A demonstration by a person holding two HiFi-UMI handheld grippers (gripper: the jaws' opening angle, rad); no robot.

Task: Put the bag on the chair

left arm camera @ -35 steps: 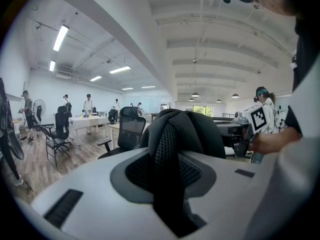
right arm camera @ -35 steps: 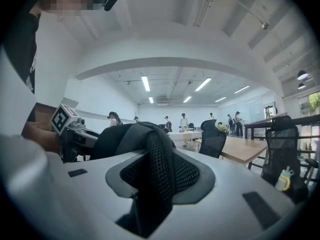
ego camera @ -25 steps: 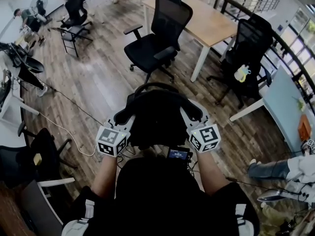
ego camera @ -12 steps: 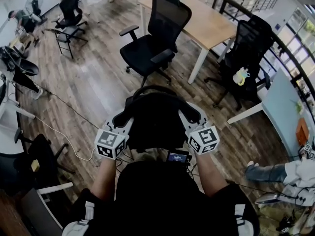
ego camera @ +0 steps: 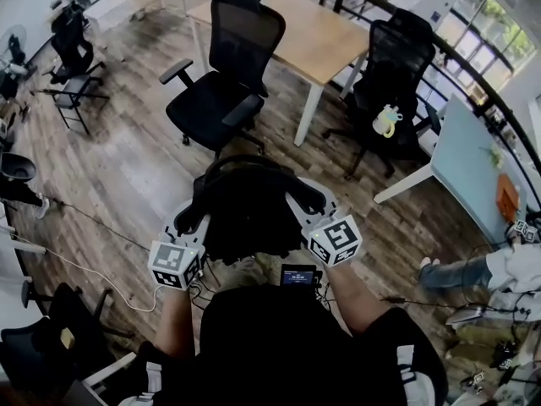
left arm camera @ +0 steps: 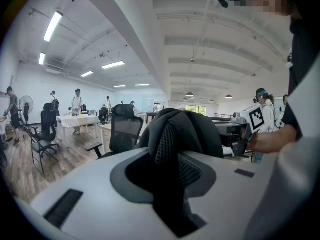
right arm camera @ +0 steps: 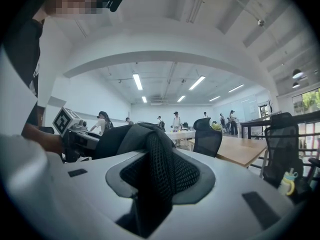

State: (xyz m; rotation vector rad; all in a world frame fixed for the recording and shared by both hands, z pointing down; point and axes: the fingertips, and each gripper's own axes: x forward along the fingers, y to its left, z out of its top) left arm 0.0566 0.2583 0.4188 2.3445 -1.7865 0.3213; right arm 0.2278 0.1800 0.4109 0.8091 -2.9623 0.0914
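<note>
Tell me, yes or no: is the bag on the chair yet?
No: the left gripper and the right gripper hold the bag in the air, short of the chair, whose seat is bare.

We see matt black cloth bag (ego camera: 249, 210), coarse mesh strap (left arm camera: 170, 154); mesh-back chair (ego camera: 245, 41); wood-plank floor (ego camera: 135, 159); smooth wood counter (ego camera: 314, 41).

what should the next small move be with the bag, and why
Probably carry the bag forward toward the black chair ahead. The left gripper and right gripper are both shut on it, holding it up, its seat looks free, and wooden floor lies between bag and chair.
</note>
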